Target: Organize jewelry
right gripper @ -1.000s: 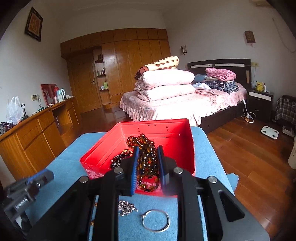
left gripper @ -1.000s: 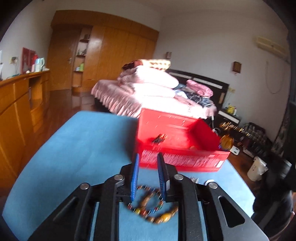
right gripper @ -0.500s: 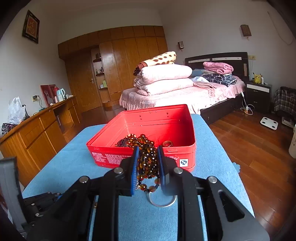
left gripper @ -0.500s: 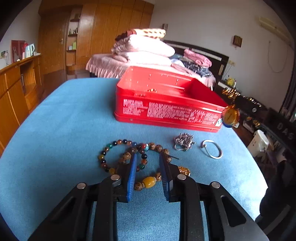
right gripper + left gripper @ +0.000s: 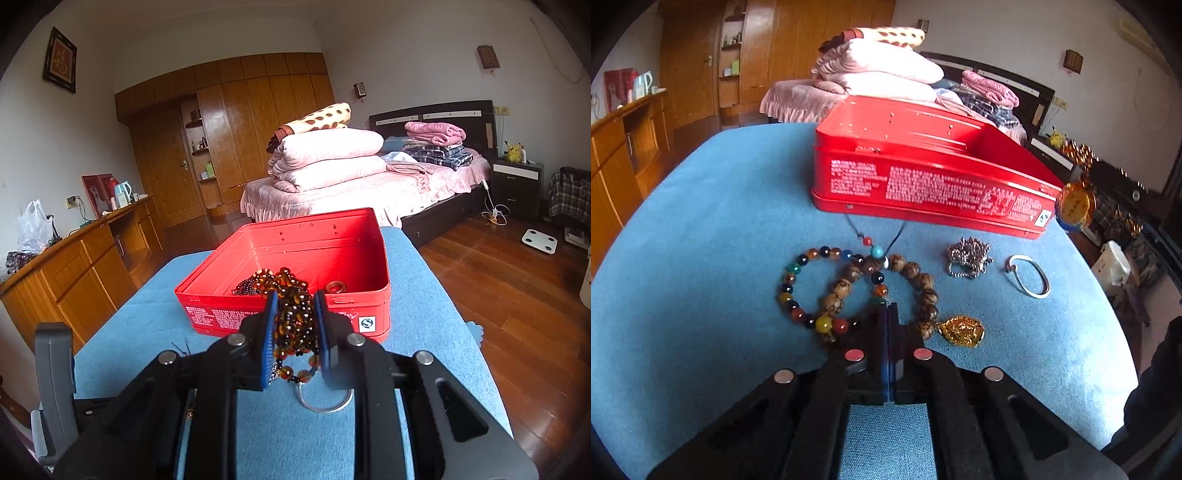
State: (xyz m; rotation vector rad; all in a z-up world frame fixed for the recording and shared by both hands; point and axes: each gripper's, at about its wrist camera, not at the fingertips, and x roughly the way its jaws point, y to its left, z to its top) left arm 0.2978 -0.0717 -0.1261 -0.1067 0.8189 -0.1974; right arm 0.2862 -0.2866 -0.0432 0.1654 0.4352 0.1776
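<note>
Blue cloth table. My left gripper (image 5: 888,310) points down at two overlapping bracelets, one multicoloured (image 5: 790,284) and one of brown beads (image 5: 836,288). Its jaws are closing and stand pad to pad at the crossing; no bead shows between them. A gold pendant (image 5: 960,330), a silver chain (image 5: 967,254) and a silver bangle (image 5: 1028,275) lie to the right. My right gripper (image 5: 293,299) is shut on a bunch of amber beads (image 5: 295,328), held before the front wall of the open red tin (image 5: 332,236). A dark strand (image 5: 243,288) and a ring (image 5: 336,286) lie inside.
A corded pendant with red and turquoise beads (image 5: 875,251) lies just before the tin (image 5: 923,177). The table's right edge drops to a wooden floor (image 5: 517,295). A wooden dresser (image 5: 74,266) stands left, and a bed with folded quilts (image 5: 332,158) behind.
The left gripper dipped toward the table over the bracelets, then its jaws, which straddled the brown bracelet, came together. The right gripper drew back slightly from the tin, still holding the amber beads.
</note>
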